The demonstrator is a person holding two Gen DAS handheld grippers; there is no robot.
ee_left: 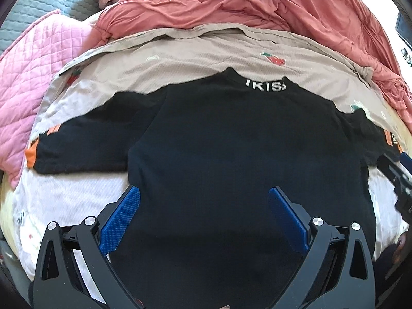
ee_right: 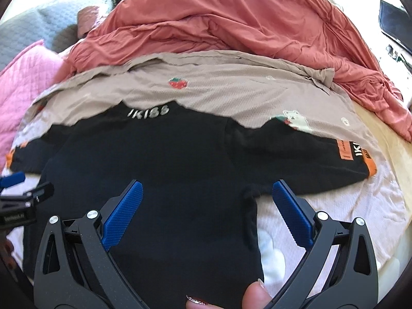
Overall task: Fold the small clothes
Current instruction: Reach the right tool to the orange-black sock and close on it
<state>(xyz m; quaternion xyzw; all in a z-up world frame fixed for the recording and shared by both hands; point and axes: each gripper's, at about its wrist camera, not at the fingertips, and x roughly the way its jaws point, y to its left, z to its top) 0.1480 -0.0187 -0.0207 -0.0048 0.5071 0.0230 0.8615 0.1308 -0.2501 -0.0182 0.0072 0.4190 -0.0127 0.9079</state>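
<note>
Bedspread [ee_right: 231,87]; orange sleeve patch [ee_right: 344,149] right-view only

Black T-shirt [ee_left: 231,154] lettered "IKISS" in white at the collar, cuffs banded in orange [ee_right: 345,149]. Spread over a beige sheet [ee_right: 231,87] dotted with red strawberries [ee_right: 178,83] and a white bear [ee_right: 296,123]. Heaped behind, a salmon-red duvet [ee_left: 257,5]; to the side, a pink diamond-quilted blanket [ee_left: 33,72] and grey quilting [ee_left: 38,2]. Gripper pads [ee_left: 121,221] textured blue on black frames.
</note>
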